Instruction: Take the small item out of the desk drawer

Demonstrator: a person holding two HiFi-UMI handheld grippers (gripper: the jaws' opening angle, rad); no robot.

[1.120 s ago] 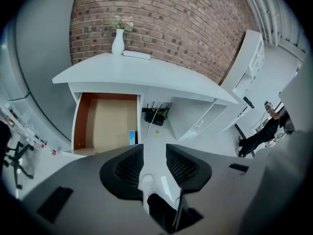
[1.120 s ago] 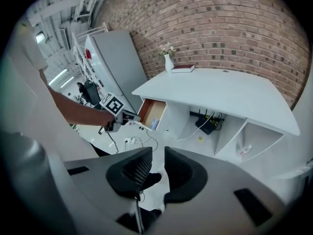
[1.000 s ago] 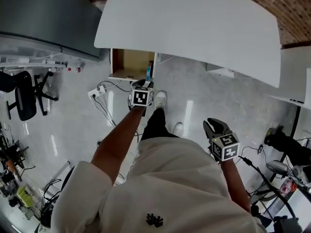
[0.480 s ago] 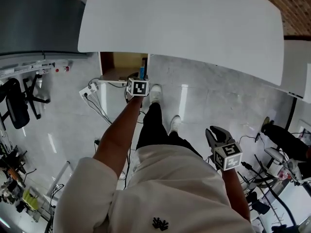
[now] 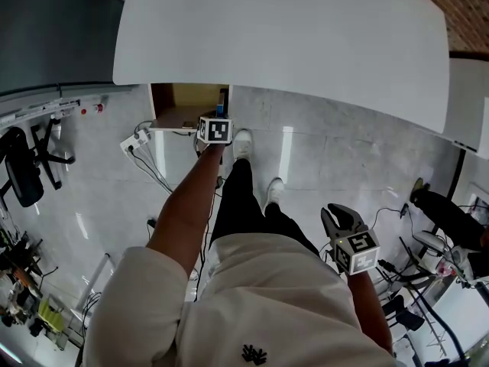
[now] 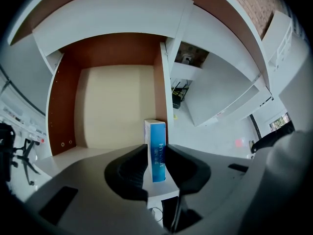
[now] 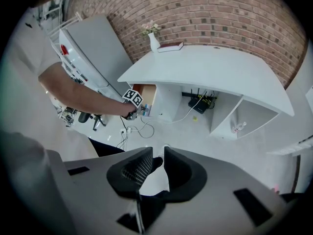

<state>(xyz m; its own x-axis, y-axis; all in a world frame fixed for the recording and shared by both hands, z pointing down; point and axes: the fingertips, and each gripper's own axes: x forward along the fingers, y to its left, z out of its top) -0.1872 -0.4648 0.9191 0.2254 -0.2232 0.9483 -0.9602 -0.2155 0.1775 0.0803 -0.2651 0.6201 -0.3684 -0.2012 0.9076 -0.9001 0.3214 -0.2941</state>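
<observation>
The wooden desk drawer (image 6: 112,106) stands pulled out under the white desk (image 5: 290,29); its floor is bare. A small blue box (image 6: 157,153) stands upright at the drawer's front right corner. My left gripper (image 6: 156,163) has its jaws closing on this box, with both pads against its sides. In the head view the left gripper (image 5: 220,115) reaches the drawer (image 5: 179,105) at arm's length, and the blue box (image 5: 222,102) shows just past the marker cube. My right gripper (image 5: 341,219) hangs by the person's hip, open and empty, the same right gripper (image 7: 158,168) aimed at the floor.
A power strip with cables (image 5: 141,140) lies on the floor left of the drawer. A black swivel chair (image 5: 19,167) stands at far left. A vase (image 7: 154,42) and a book (image 7: 171,46) sit on the desk top (image 7: 205,67). The person's shoes (image 5: 243,144) are below the drawer.
The head view has shifted, so desk and drawer sit higher and further left. The left gripper has stayed at the drawer's front right corner by the blue box. The right gripper has barely moved.
</observation>
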